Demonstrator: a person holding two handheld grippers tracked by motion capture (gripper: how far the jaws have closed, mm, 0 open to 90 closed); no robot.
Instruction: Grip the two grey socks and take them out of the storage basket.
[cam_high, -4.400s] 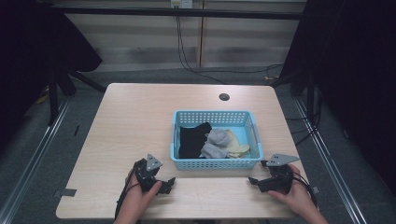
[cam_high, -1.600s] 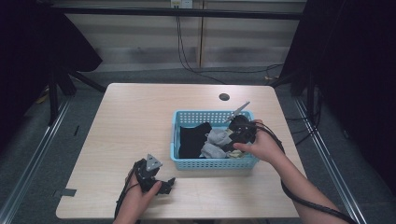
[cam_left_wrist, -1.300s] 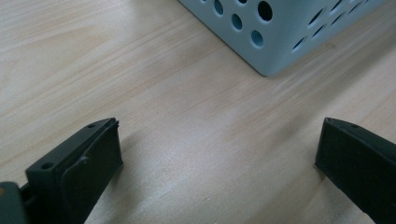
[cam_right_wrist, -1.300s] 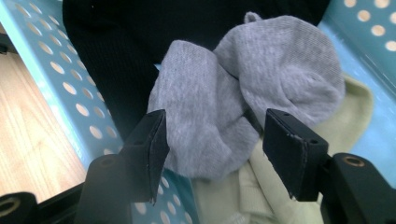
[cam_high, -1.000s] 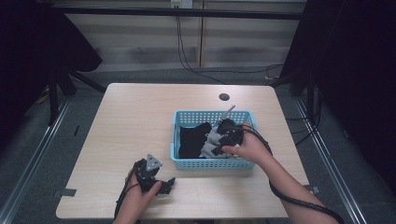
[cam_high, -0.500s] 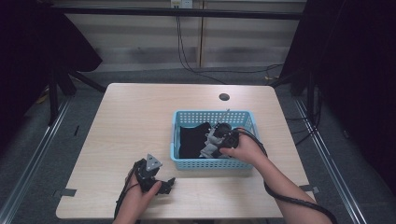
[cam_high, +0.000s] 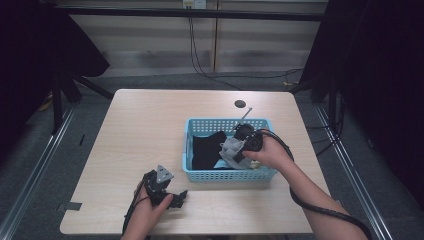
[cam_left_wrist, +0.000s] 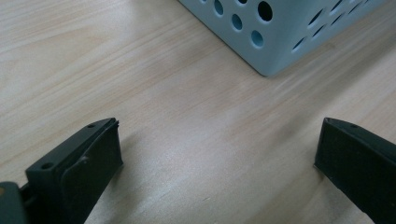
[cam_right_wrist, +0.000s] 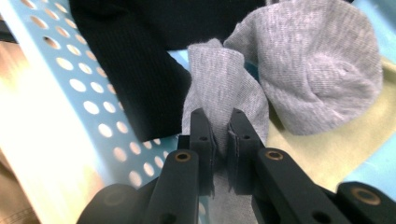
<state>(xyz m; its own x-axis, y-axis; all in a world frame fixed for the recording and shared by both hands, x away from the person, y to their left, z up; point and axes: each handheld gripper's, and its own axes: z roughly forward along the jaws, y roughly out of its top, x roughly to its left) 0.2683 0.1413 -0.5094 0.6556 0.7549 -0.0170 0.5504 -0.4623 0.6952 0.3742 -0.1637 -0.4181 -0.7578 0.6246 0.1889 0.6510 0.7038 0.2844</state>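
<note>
A light blue perforated basket (cam_high: 194, 174) stands on the wooden table and holds a black cloth (cam_high: 206, 148), a grey sock (cam_high: 231, 150) and a pale yellow cloth (cam_right_wrist: 336, 140). My right gripper (cam_right_wrist: 220, 140) is inside the basket, shut on a fold of the grey sock (cam_right_wrist: 224, 88), which bunches up between the jaws. The black cloth (cam_right_wrist: 130, 60) lies just left of that fold. My left gripper (cam_high: 167, 192) rests on the table near the front edge, left of the basket, open with nothing between its jaws. One basket corner (cam_left_wrist: 275, 42) shows ahead of it.
A small dark round hole (cam_high: 240, 104) sits in the tabletop behind the basket. Cables (cam_high: 320, 210) trail from both grippers off the front edge. Bare wood (cam_high: 145, 125) spreads left of the basket. Dark curtains and metal rails flank the table.
My right gripper came from the front right of the table into the basket, moved leftward over the clothes and has shut on the grey sock. The left gripper has stayed put.
</note>
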